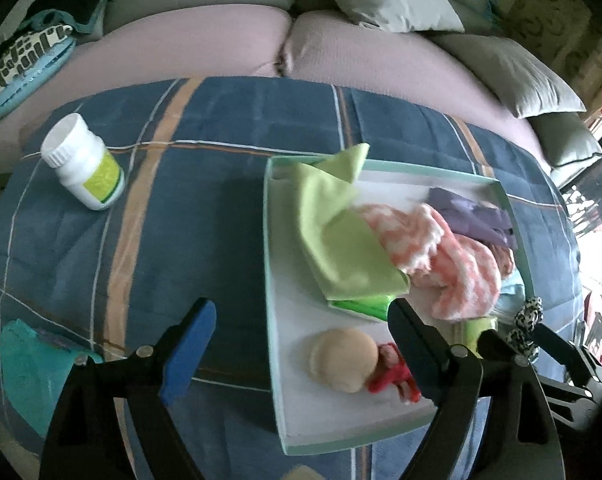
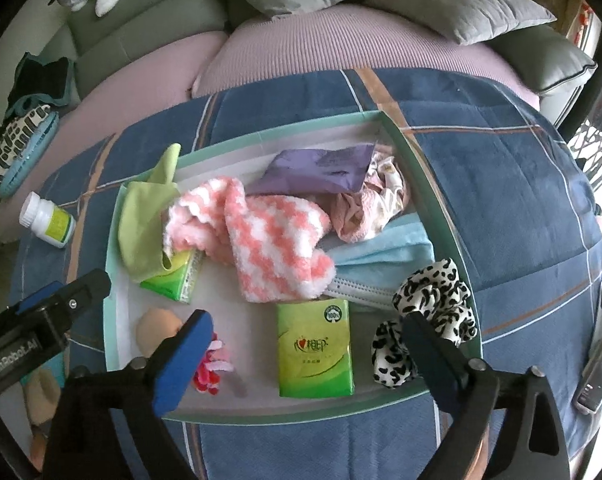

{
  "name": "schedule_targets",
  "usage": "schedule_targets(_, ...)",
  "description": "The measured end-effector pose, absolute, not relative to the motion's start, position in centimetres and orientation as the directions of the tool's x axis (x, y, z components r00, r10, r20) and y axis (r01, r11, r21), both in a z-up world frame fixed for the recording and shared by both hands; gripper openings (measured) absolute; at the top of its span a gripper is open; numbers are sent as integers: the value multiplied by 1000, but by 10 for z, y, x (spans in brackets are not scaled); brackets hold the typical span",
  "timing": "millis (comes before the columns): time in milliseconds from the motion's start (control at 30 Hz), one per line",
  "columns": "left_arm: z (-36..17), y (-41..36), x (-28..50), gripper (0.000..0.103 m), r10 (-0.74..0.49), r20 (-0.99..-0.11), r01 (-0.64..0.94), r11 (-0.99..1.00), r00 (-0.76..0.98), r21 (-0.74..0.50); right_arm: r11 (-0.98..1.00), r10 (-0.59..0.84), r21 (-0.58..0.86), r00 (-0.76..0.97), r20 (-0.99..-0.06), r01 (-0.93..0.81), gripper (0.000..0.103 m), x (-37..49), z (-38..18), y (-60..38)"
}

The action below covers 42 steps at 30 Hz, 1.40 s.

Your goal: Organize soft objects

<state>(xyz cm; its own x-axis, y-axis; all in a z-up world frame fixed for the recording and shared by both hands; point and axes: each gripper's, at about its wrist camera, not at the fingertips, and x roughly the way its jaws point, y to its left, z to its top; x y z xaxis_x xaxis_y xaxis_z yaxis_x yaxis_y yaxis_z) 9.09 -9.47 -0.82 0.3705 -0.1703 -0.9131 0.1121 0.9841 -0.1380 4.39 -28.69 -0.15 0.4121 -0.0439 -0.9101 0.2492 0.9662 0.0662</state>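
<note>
A white tray (image 2: pixel 117 280) with a teal rim lies on the blue blanket. It holds a green cloth (image 2: pixel 141 220), pink-and-white fuzzy socks (image 2: pixel 269 232), a purple cloth (image 2: pixel 321 168), a blue face mask (image 2: pixel 381 256), two green tissue packs (image 2: pixel 315 352), a beige puff (image 2: pixel 155 330), a red-pink scrunchie (image 2: pixel 209 372) and a leopard scrunchie (image 2: pixel 433 304). My left gripper (image 1: pixel 301 344) is open and empty over the tray's near left edge (image 1: pixel 271 280), above the puff (image 1: pixel 343 358). My right gripper (image 2: pixel 305 356) is open and empty above the tissue pack.
A white pill bottle (image 1: pixel 83 160) stands on the blanket left of the tray. A teal pouch (image 1: pixel 29 368) lies at the near left. A phone (image 2: pixel 597 376) lies at the right. Sofa cushions (image 2: pixel 461 12) and pillows are behind.
</note>
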Motion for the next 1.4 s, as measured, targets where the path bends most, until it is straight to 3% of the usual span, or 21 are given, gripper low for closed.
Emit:
schedule_targets(433,-6,-78,95,89,-72,-898,28,997,433,-66,957,-64,77,464,-883,279,103,44,6,-290)
schedule_targets(567,-3,-74,95,99,-69,-887,19,997,456,-68,960,-65,70,461,-885,271,103,45,5,-288)
schedule_targets(1400,14,-71,54,100,-56,-854,64,998,517,-27,974,-47,72,503,-863,214,103,22,23,-256)
